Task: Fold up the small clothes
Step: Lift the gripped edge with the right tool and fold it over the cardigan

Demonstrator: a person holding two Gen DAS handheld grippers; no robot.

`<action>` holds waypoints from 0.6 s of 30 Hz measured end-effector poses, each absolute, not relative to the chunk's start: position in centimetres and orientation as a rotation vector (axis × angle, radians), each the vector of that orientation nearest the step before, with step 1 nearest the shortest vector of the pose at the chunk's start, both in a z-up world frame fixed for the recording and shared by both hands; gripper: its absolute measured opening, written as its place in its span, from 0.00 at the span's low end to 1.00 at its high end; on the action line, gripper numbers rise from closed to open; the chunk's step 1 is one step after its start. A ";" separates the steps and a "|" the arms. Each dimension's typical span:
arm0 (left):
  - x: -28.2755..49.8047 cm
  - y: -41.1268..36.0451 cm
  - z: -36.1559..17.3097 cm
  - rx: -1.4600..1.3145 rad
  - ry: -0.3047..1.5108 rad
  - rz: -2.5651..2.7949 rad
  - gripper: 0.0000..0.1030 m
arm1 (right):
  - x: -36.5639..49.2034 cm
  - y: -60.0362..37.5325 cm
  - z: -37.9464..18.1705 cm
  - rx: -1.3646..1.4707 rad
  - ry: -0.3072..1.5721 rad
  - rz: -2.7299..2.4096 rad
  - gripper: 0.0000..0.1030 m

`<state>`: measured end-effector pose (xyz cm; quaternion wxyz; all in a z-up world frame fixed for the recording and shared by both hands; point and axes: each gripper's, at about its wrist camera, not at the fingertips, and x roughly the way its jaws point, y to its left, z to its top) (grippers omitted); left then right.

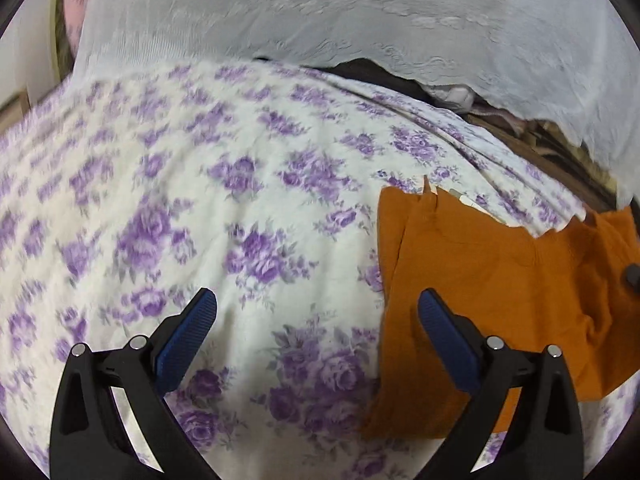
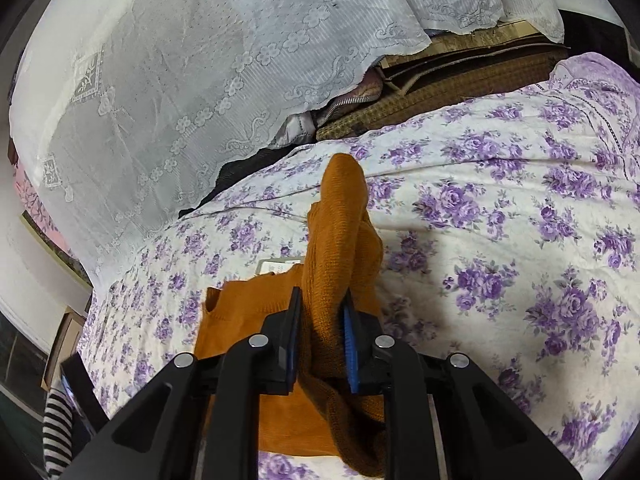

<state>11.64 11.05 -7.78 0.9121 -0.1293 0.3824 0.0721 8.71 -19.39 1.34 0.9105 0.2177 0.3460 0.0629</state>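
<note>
jaws of the right gripper (image 2: 320, 320) clamp a sleeve of the orange knitted sweater (image 2: 240, 320) on the purple-flowered bedspread (image 2: 480, 240); left gripper (image 1: 316, 320) gapes empty beside the sweater.

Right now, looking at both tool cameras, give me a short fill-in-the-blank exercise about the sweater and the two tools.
1. The sweater on the bed is ____ in colour.
2. The right tool is shut on the sweater's ____.
3. The left tool is ____ and holds nothing.
4. The bedsheet has a print of ____ flowers.

Missing words: orange; sleeve; open; purple
</note>
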 end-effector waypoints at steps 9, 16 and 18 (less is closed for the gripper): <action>10.9 8.1 -6.9 -0.161 0.755 0.082 0.95 | 9.1 -17.9 1.9 0.531 0.746 0.186 0.15; 12.3 4.5 -6.9 -0.171 0.793 -0.005 0.95 | 9.9 -14.8 2.2 0.513 0.771 0.228 0.13; 13.2 2.6 -7.0 -0.140 0.813 0.018 0.95 | 10.0 -14.5 1.8 0.492 0.785 0.223 0.13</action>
